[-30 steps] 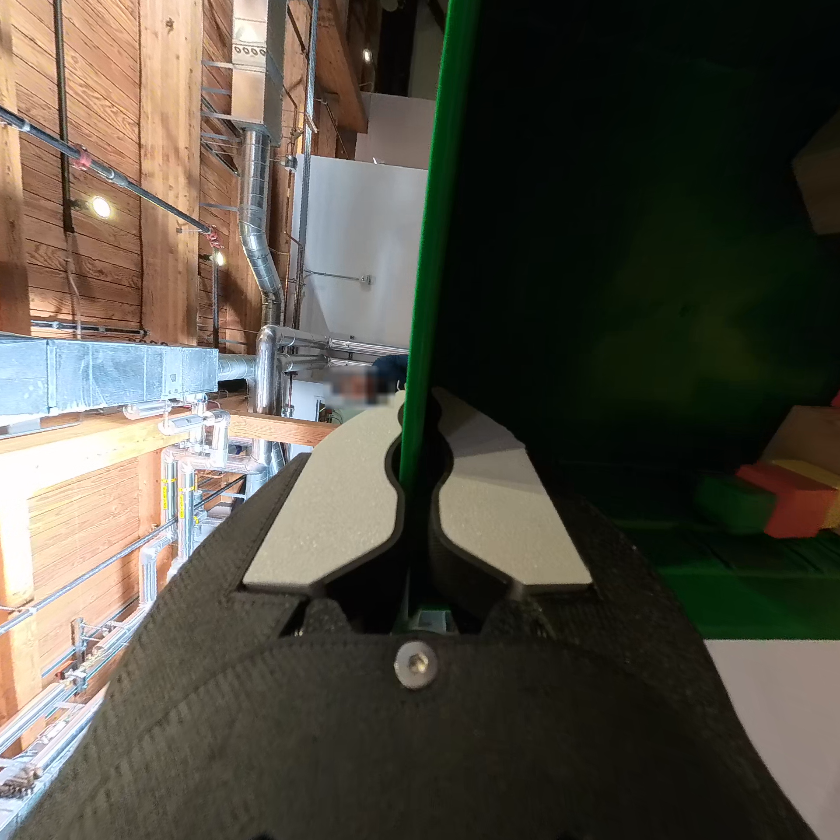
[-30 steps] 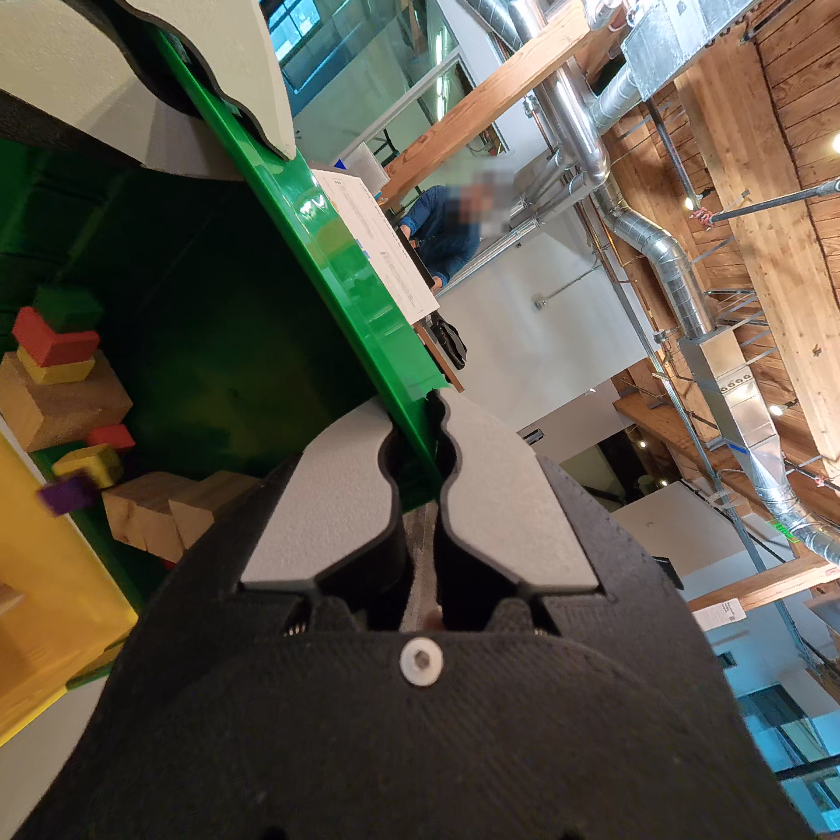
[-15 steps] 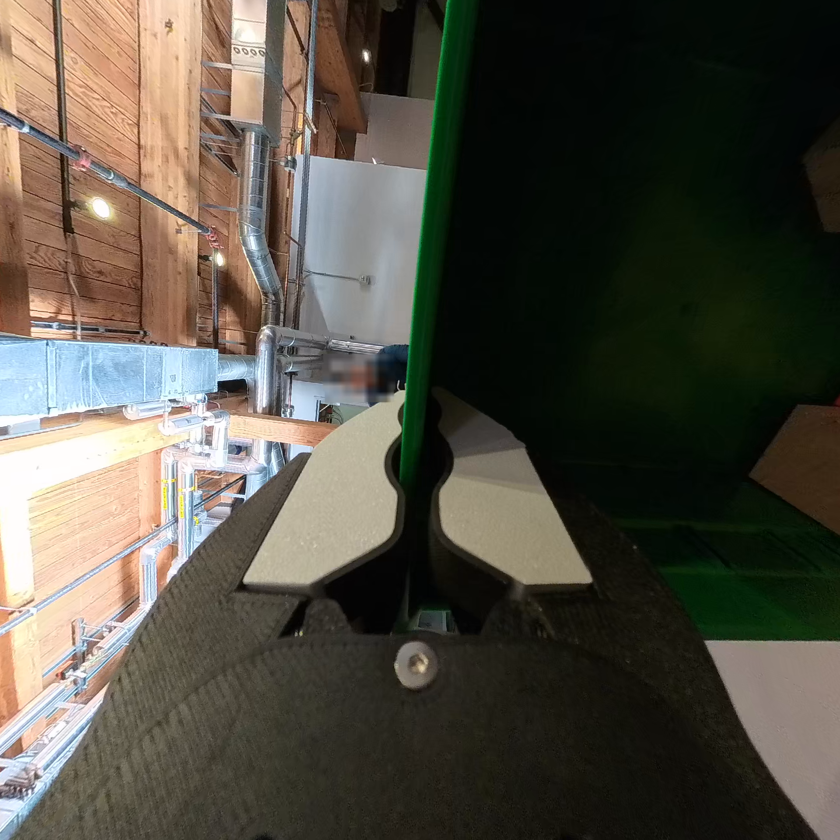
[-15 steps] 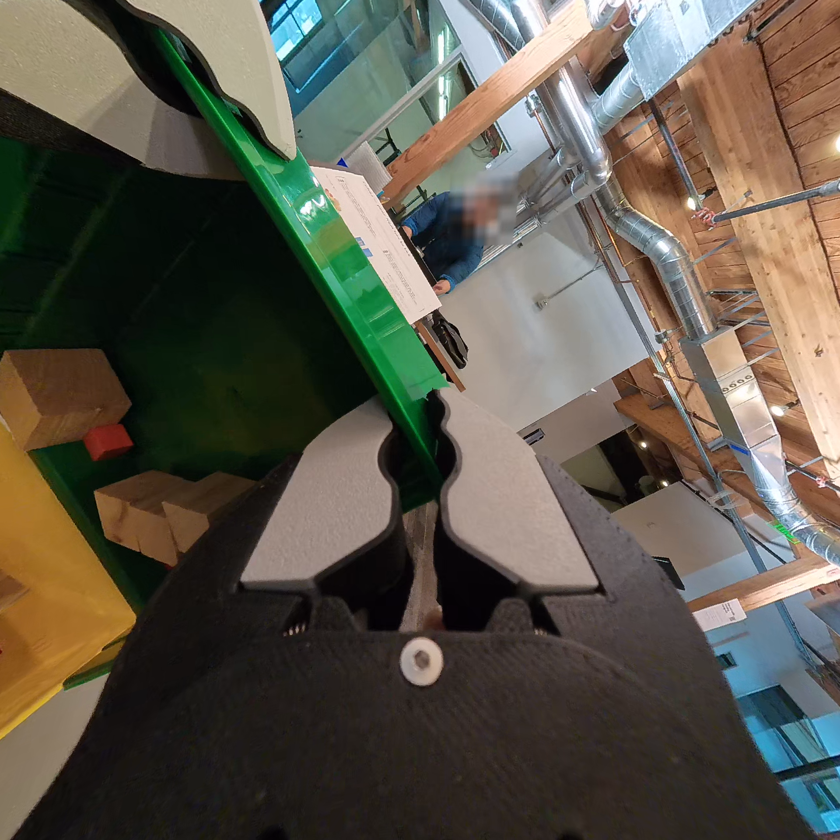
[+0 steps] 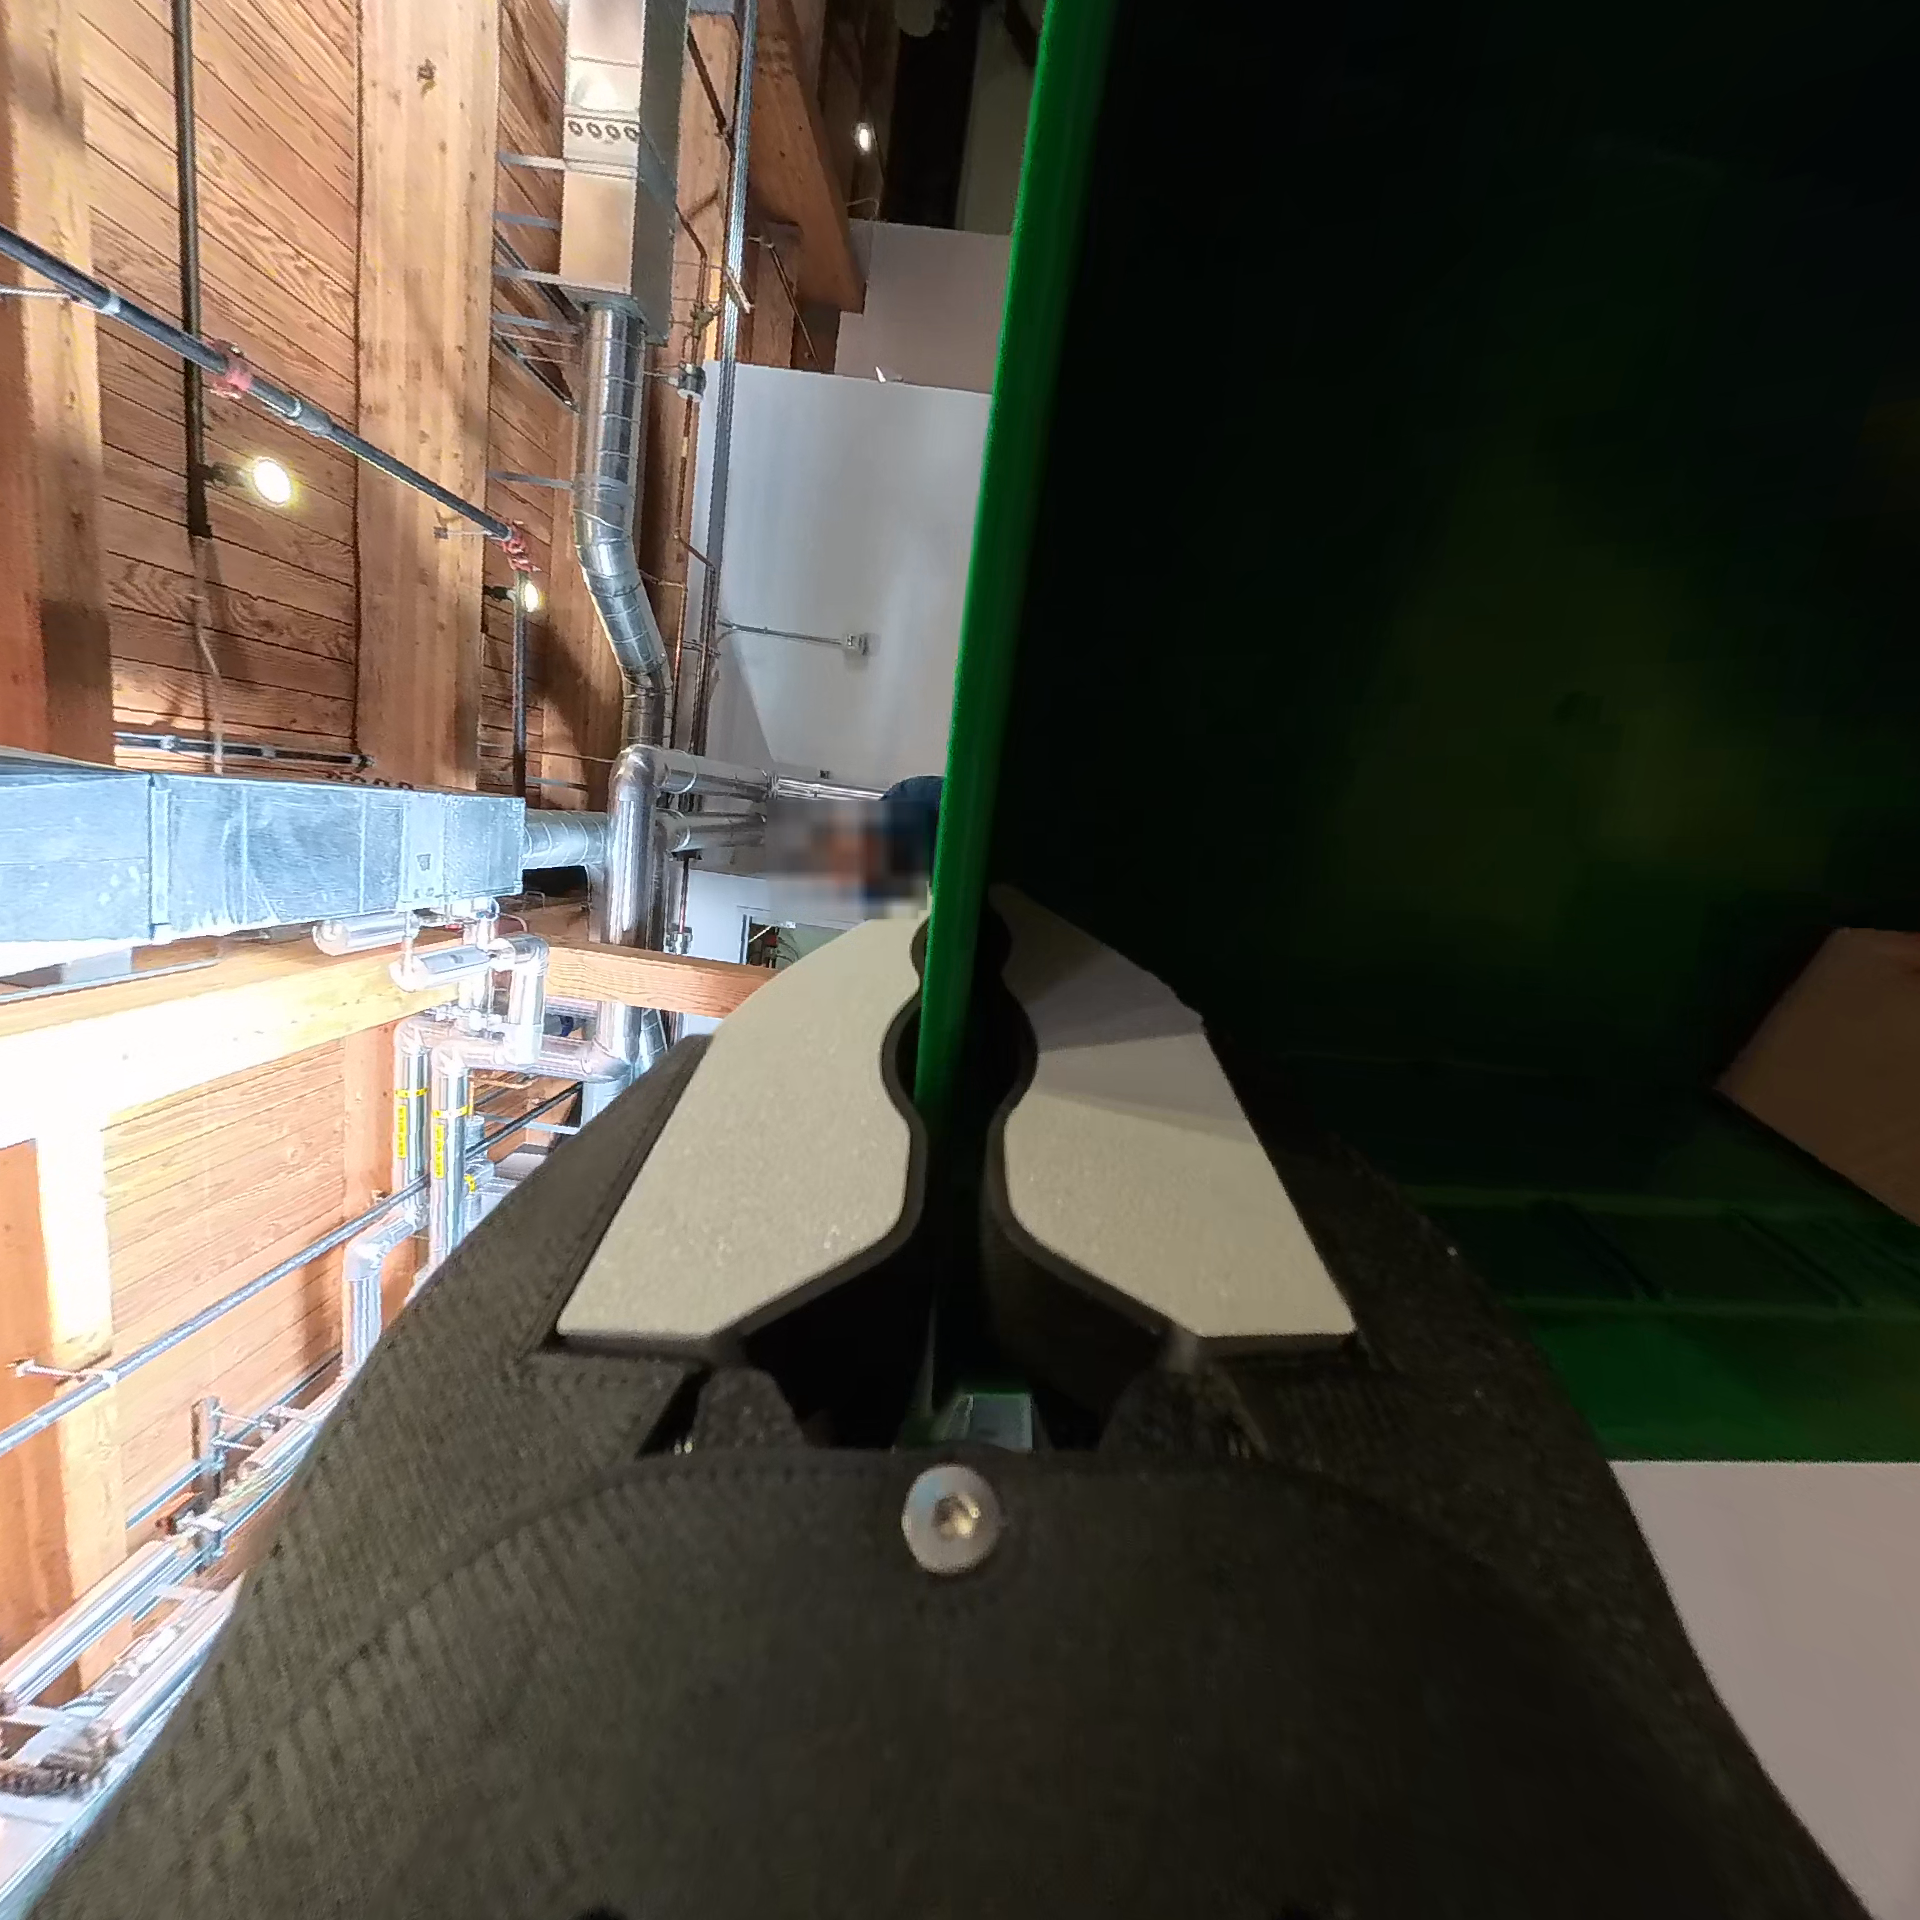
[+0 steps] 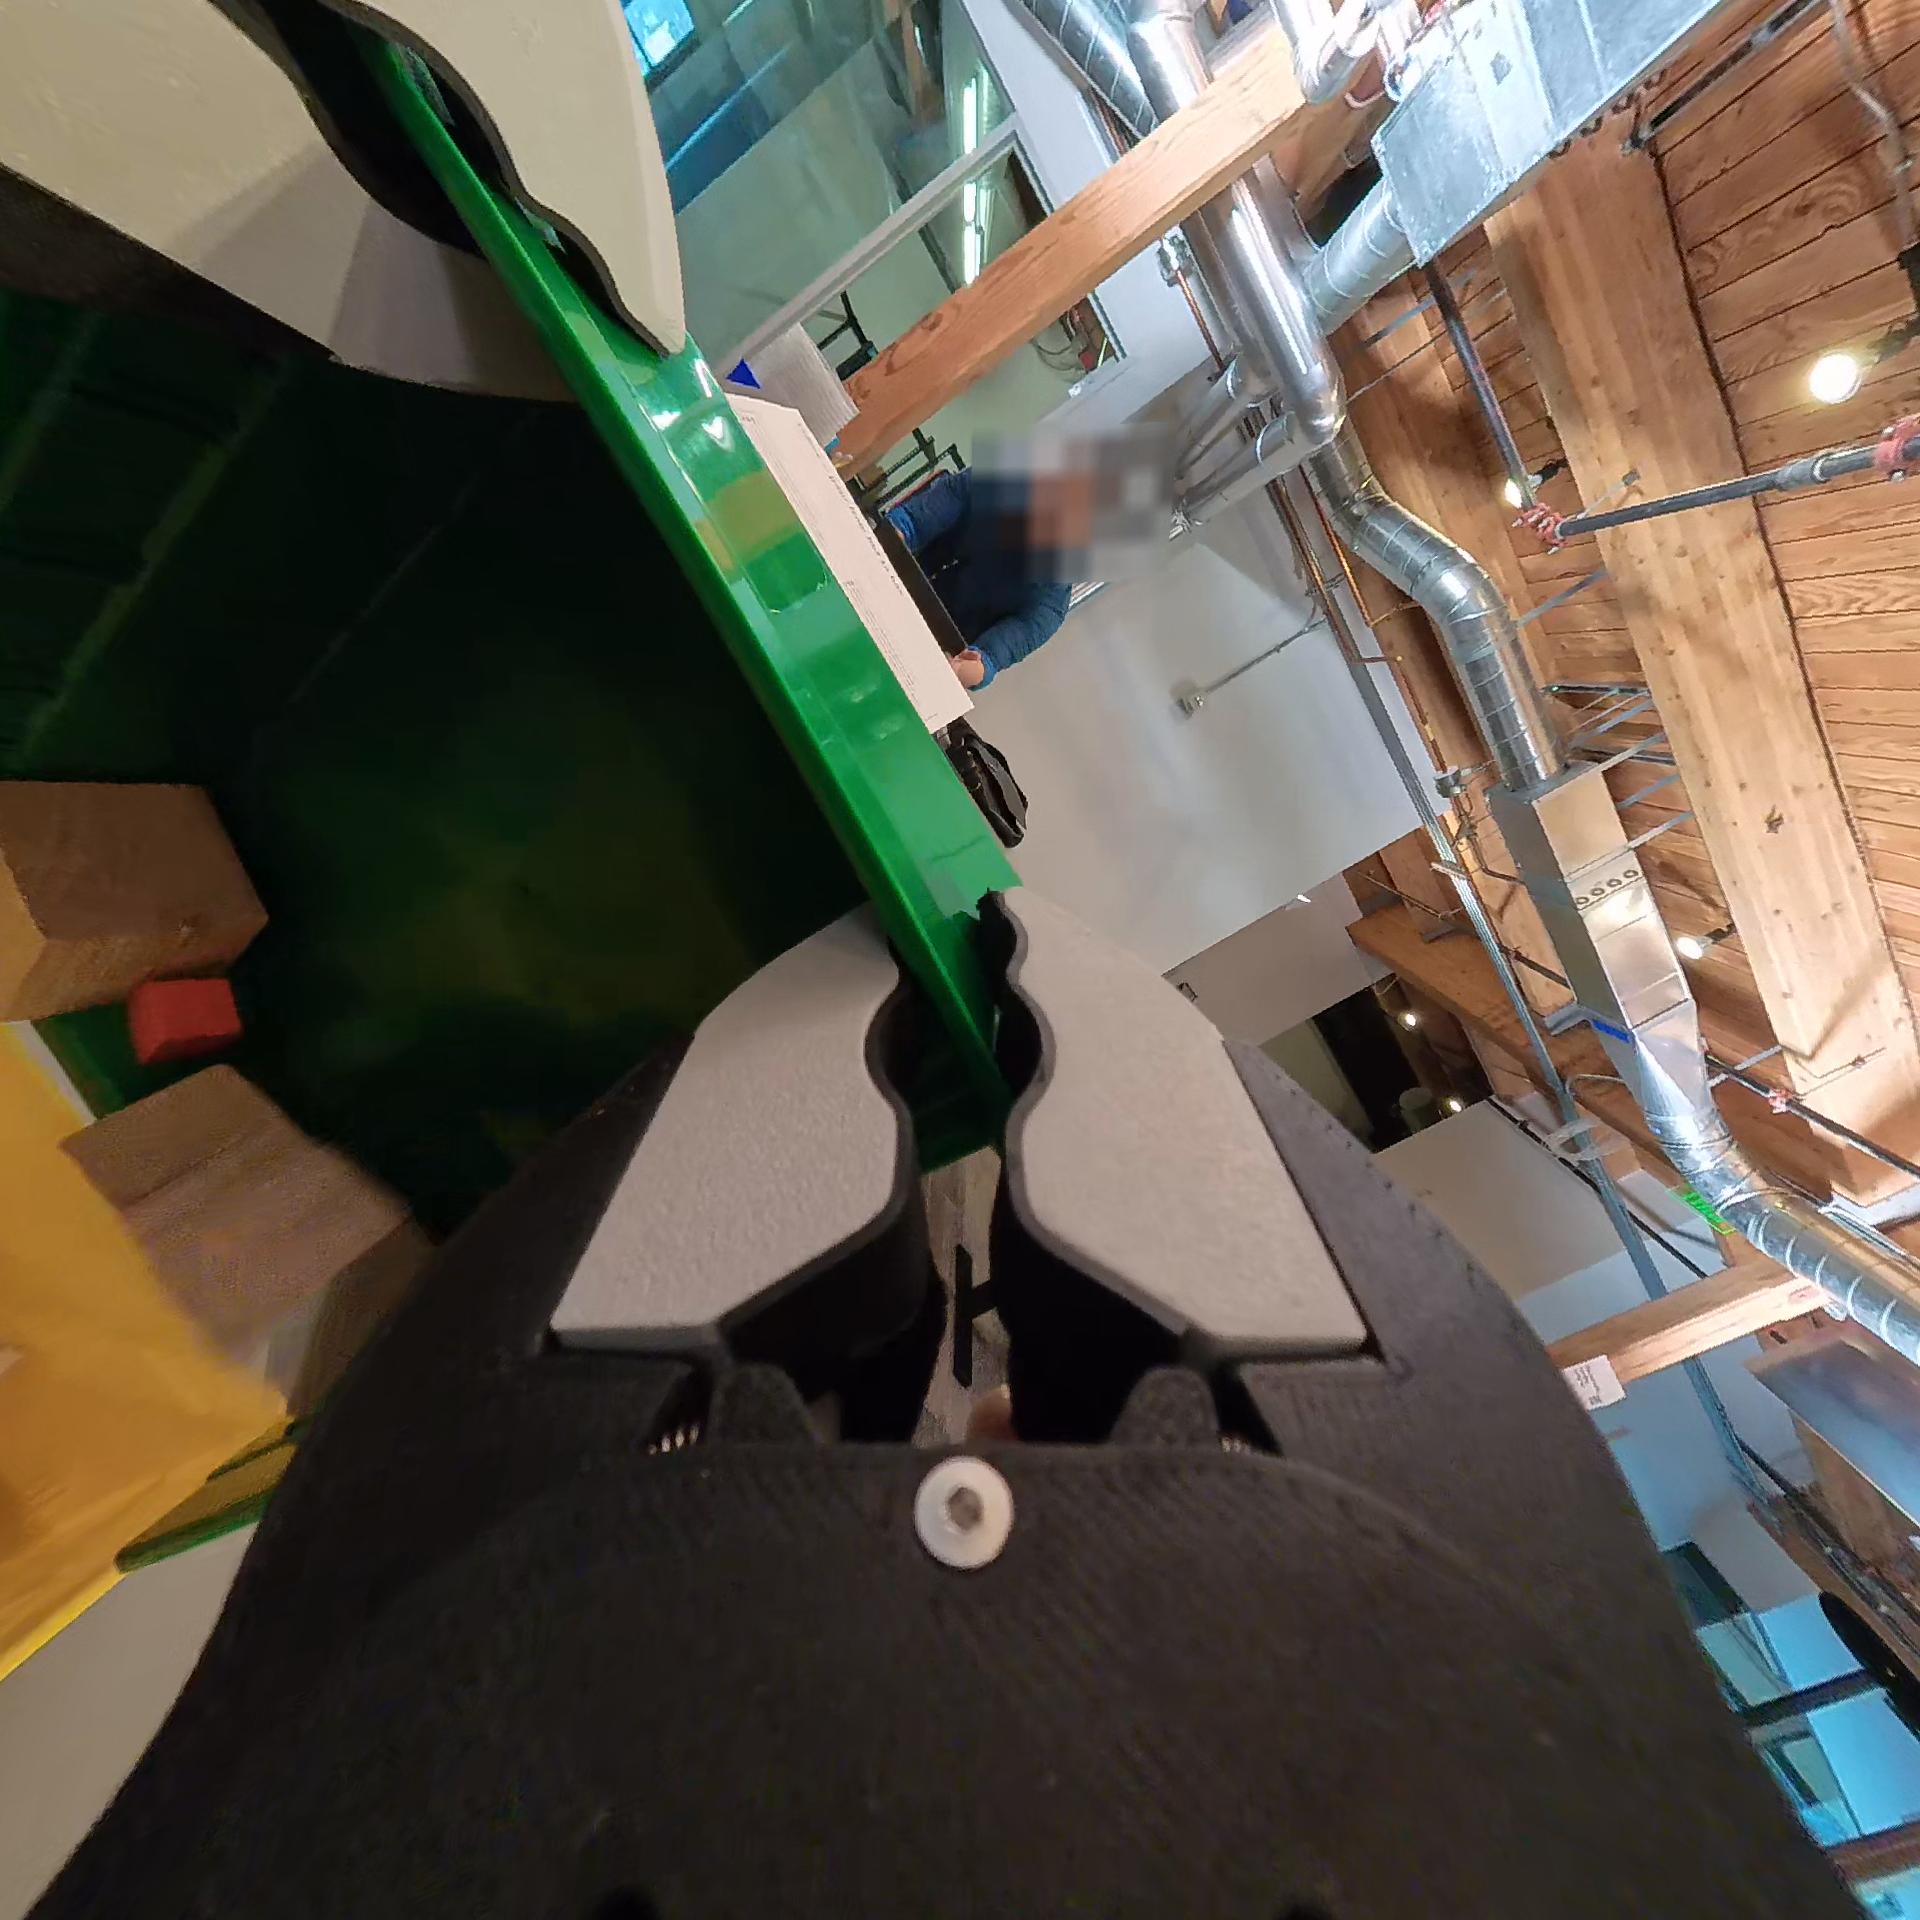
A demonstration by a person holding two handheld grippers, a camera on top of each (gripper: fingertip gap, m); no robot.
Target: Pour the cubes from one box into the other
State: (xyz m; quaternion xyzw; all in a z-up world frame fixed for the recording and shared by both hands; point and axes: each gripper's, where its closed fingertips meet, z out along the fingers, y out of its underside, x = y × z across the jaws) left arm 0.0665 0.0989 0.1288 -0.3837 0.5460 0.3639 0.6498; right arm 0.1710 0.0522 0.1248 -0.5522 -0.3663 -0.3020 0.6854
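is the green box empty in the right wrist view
No, a small red cube and wooden blocks lie inside the tipped green box, near the yellow box.

We see the green box tipped on its side, glossy rim running from twelve down to six o'clock in the left wrist view. Inside, at nine o'clock in the right wrist view, lie a plain wooden cube, a small red cube just below it, and a blurred wooden cube at eight. The yellow box sits at seven o'clock, just under the green one's mouth.
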